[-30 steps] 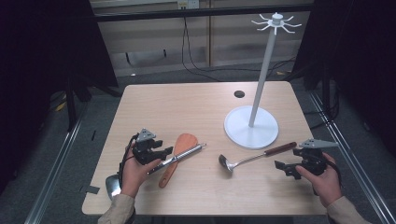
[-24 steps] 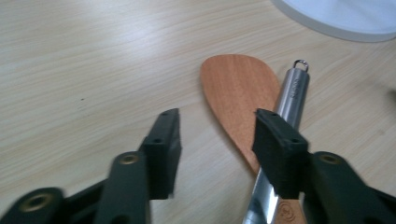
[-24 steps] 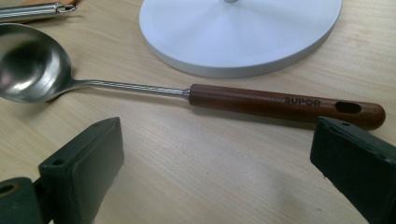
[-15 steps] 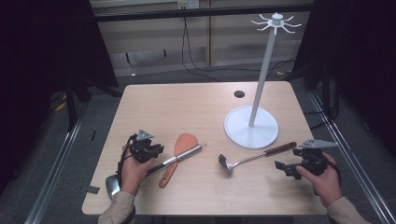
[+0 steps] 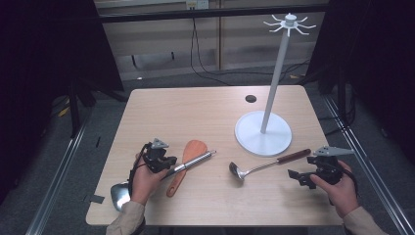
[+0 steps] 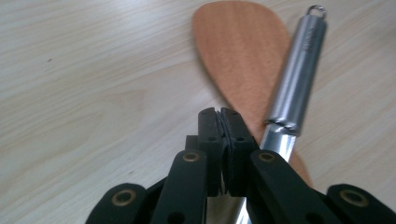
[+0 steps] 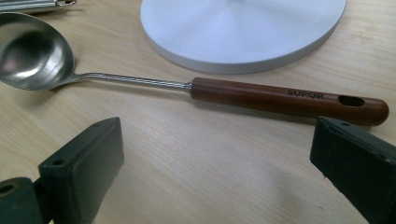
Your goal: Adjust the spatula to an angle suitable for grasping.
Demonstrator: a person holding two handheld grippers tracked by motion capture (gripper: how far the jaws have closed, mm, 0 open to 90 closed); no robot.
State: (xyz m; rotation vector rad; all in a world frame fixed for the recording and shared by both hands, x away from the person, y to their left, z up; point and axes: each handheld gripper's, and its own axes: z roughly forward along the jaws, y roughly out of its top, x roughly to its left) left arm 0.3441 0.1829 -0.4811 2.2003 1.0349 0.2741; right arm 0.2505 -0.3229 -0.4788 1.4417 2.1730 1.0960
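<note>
My left gripper (image 5: 164, 161) (image 6: 221, 122) is shut. Its jaws have just been closing, and the pads meet with nothing between them. It hovers low over a wooden spatula (image 6: 243, 51) (image 5: 189, 155) and a steel utensil's handle (image 6: 296, 79) (image 5: 195, 160), which passes just right of the jaws. That utensil's broad steel head (image 5: 119, 196) lies by the table's front left edge. My right gripper (image 5: 299, 177) (image 7: 219, 158) stands open just short of a ladle's brown wooden handle (image 7: 289, 98). The ladle (image 5: 259, 169) lies flat, bowl (image 7: 32, 51) to the left.
A white hanging stand (image 5: 263, 133) with a round base (image 7: 243, 28) and hooks at its top rises at the right, just behind the ladle. A small dark hole (image 5: 250, 98) sits in the wooden table (image 5: 195, 112) near the back. Dark frames flank both sides.
The left gripper's jaws have drawn together above the steel utensil, and that hand shifted only slightly. The right hand and all the utensils have stayed where they were.
</note>
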